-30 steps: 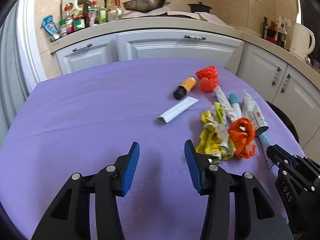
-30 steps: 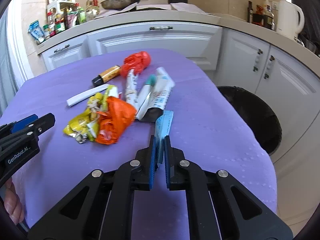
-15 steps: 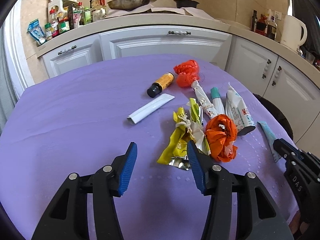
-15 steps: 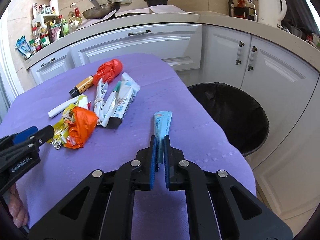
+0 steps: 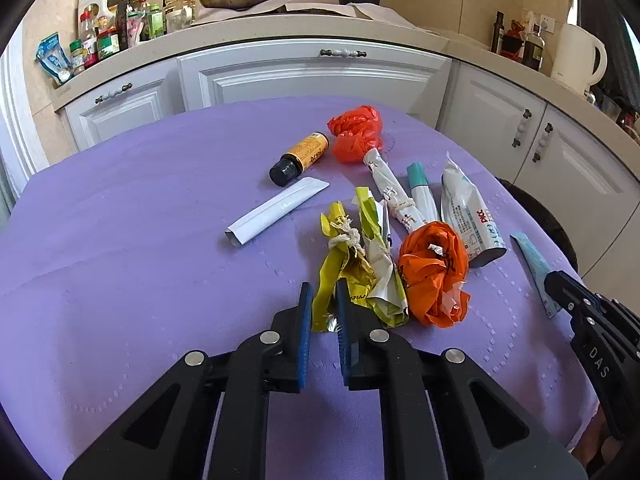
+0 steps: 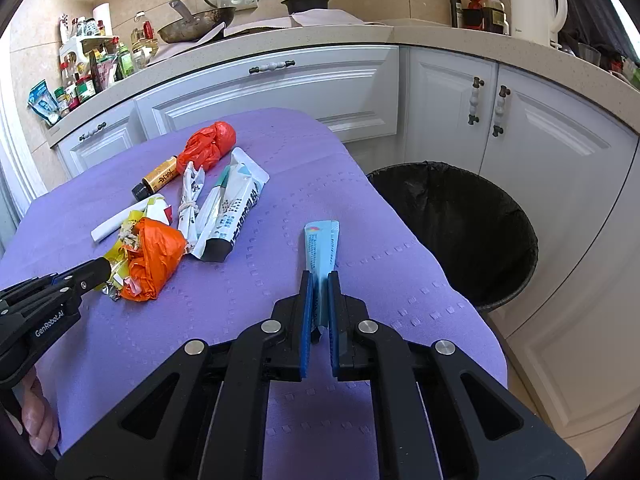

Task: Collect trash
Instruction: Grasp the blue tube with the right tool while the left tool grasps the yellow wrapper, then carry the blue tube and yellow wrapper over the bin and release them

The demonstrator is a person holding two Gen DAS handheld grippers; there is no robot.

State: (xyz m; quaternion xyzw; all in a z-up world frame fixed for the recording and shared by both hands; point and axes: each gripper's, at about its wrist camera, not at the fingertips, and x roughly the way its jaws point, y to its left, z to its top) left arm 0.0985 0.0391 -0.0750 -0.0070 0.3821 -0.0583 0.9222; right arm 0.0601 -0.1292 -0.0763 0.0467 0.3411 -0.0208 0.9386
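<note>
**A:** Left gripper, how far open?

**B:** Almost closed, and pinching the near tail of the yellow wrapper. Just been closing, with that foil end between the pads. Only a shallow bite, by the look.

**A:** And the right gripper?

**B:** Clamped tight on the near end of the blue sachet. Held pointing forward, just above the tabletop near its right edge.

**A:** How to lift the wrapper well?

**B:** Slowly and straight up. Seems tied with string to more crumpled wrapping beside it, so better to expect a small bundle and not one piece. Also lying against the orange bag on its right, so no sideways pull before clearing it. In case of slipping, better to set down again and take a deeper bite near the knot.

**A:** Then where to carry?

**B:** To the black bin, standing on the floor just past the right edge of the tabletop. Probably sachet first, being nearer to it. Better to let go only well over the opening, because such light pieces may flutter aside.
</note>
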